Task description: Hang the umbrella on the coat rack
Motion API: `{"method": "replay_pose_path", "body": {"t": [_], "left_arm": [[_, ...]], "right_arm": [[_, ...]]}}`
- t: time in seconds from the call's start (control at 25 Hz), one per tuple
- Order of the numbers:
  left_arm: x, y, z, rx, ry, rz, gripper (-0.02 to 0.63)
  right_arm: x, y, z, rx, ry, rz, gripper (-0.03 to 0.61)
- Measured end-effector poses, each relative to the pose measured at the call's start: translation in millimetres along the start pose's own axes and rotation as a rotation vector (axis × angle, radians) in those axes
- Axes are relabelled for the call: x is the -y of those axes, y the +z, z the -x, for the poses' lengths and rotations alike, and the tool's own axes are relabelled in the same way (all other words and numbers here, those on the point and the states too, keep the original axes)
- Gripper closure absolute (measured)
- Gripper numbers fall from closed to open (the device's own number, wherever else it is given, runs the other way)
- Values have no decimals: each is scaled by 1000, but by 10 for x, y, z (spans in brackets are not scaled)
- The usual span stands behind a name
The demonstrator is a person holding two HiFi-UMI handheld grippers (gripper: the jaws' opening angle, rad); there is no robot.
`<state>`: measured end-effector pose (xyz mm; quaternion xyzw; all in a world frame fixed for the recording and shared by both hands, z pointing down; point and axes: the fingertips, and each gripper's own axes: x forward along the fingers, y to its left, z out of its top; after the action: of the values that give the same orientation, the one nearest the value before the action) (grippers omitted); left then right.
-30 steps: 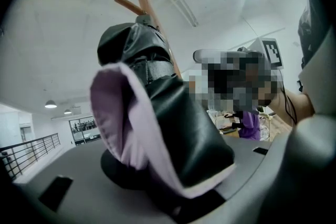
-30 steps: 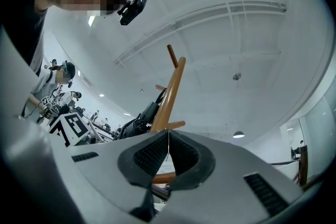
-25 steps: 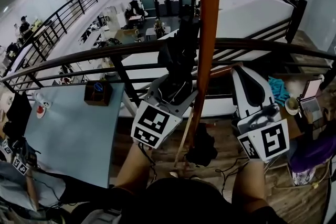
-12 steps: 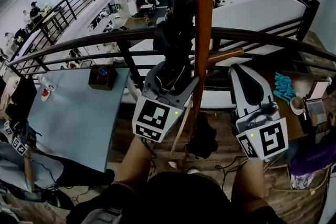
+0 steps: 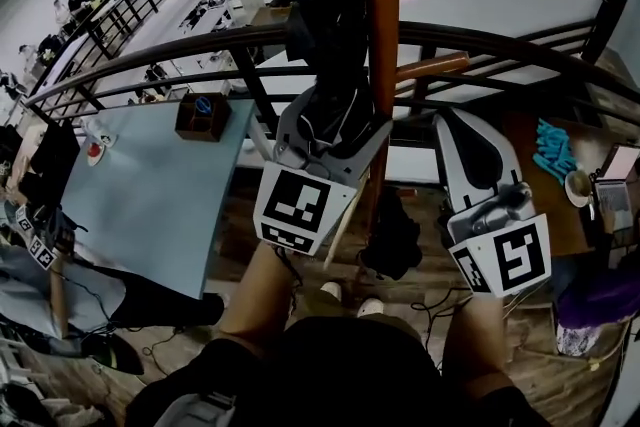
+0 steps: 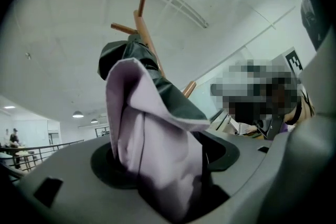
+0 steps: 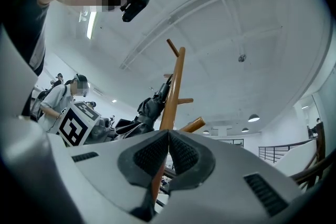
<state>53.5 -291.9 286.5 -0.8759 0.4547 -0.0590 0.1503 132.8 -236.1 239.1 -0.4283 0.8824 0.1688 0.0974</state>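
The orange wooden coat rack (image 5: 380,35) stands at the railing, and a folded black umbrella (image 5: 335,15) hangs against its pole. My left gripper (image 5: 335,115) reaches level at the umbrella's lower part. Its jaws are opening, with the umbrella's bunched fabric (image 6: 152,128), lilac inside and dark outside, loose between them. In the left gripper view the rack's top pegs (image 6: 140,18) rise behind the fabric. My right gripper (image 5: 460,130) is to the right of the pole, shut on nothing. The right gripper (image 7: 169,152) looks up at the pole (image 7: 173,81) and the hanging umbrella (image 7: 149,107).
A dark metal railing (image 5: 200,60) runs across just behind the rack, with a lower floor beyond. A light blue table (image 5: 140,205) with a brown box (image 5: 202,115) is at left, with people beside it. At right, a desk holds a cup (image 5: 580,185) and a teal cloth (image 5: 555,150).
The left gripper's jaws have spread wider around the umbrella fabric. The right gripper has sunk a little beside the pole. The head view has tipped further down.
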Motion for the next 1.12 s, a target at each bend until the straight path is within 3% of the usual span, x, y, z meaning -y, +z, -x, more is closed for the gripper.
{"method": "replay_pose_path", "body": {"t": [0.44, 1.12], "left_arm": [[-67, -28, 214, 24, -12, -16, 276], [-188, 147, 872, 48, -30, -47, 270]], "right_arm": [[-203, -137, -45, -40, -17, 4, 549], [-862, 154, 55, -85, -79, 39, 548]]}}
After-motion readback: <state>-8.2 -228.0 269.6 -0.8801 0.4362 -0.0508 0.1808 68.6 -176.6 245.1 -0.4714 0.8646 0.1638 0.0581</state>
